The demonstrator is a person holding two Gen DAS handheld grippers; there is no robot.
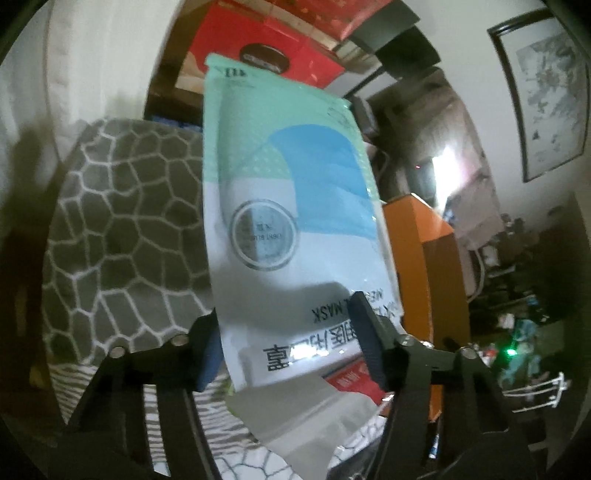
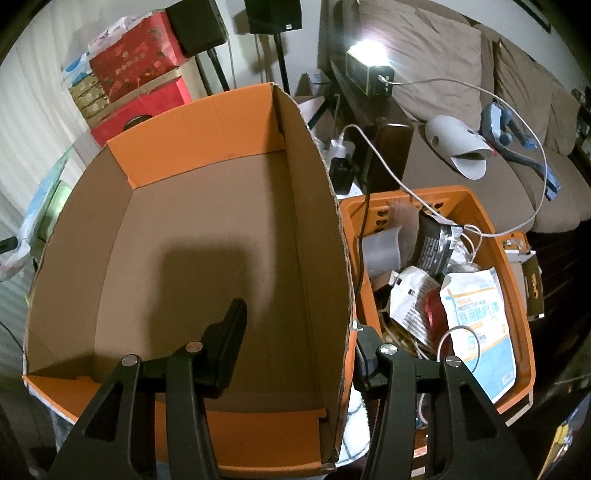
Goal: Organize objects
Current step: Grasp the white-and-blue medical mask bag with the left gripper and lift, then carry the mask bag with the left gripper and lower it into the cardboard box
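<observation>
Glossy white, mint and blue plastic fills my left wrist view: a pack of medical masks (image 1: 291, 206) stands up between the fingers of my left gripper (image 1: 291, 347), whose blue pads (image 1: 208, 354) press its lower edge from both sides, so that hand is clamped on it. Behind the pack I see a grey cushion with a white cracked pattern (image 1: 122, 229), and under it a striped grey-and-white cloth (image 1: 207, 421). An orange box edge (image 1: 424, 258) shows to the right of the pack, red gift boxes (image 1: 266, 40) sit beyond its top, and a framed ink painting (image 1: 546, 99) hangs on the pale wall.

My right gripper (image 2: 295, 350) straddles the right wall of an open cardboard box (image 2: 207, 236), brown inside with orange flaps; one finger is inside, the other outside, and I cannot tell whether they pinch the wall. Just beside the box's right wall sits an orange plastic crate (image 2: 517, 280) holding another mask pack (image 2: 476, 325), wrappers and white cables. Beyond the crate are a brown sofa (image 2: 461, 74), a small bright lamp (image 2: 369, 62) and two dark speakers on stands (image 2: 273, 14).
</observation>
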